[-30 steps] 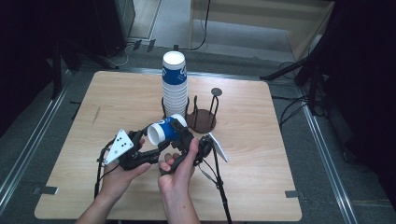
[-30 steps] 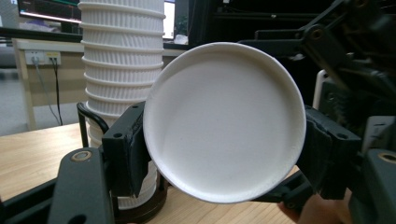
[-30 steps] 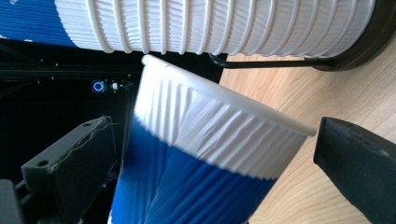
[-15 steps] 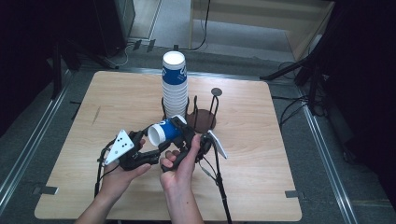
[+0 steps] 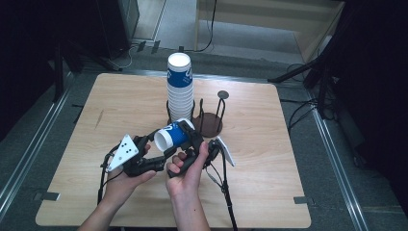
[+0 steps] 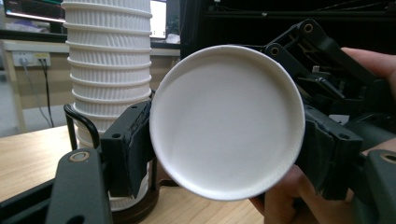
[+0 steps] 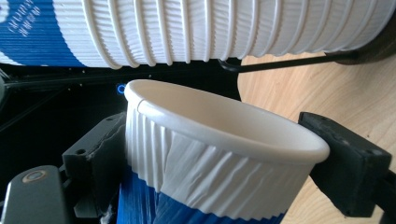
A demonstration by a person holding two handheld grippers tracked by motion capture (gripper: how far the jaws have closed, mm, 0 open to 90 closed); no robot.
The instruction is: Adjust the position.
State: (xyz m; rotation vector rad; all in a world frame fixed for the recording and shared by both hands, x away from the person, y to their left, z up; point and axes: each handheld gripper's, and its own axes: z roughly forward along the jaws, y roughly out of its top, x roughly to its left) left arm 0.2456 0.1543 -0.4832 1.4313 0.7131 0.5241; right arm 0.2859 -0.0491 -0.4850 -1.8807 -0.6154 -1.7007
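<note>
Dark floor and black stands ring your pale wooden surface (image 5: 269, 144), which is square with rounded corners; at its far middle a tall stack of ribbed paper cups (image 5: 179, 86) stands upright in a dark wire cup holder (image 5: 208, 122), blue-banded at the top and white below; the holder's second bay, just to the right of the stack, has a round dark base and a thin post with a small disc on top.

Near the front of the surface your two hands meet over a single blue and white paper cup (image 5: 172, 136); it lies tipped on its side in the air, mouth turned toward the left, just in front of the stack and apart from it.

Your left hand-held gripper (image 5: 153, 155) comes in from the left with its grey three-cornered plate uppermost; in the left gripper view its two black jaws sit against either side of the cup (image 6: 227, 121), and you look straight into the white interior, so it appears to be clamped on the cup near the rim, with the stack (image 6: 109, 70) rising behind at the left.

Your right hand-held gripper (image 5: 192, 144) reaches in from the right; in the right gripper view its jaws press on both sides of the same cup (image 7: 210, 163) just under the rolled rim, white ribbing above and blue below, so it too is closed on the cup; the stack (image 7: 210, 28) runs across the top of that view, and the wooden surface shows at the right.
</note>
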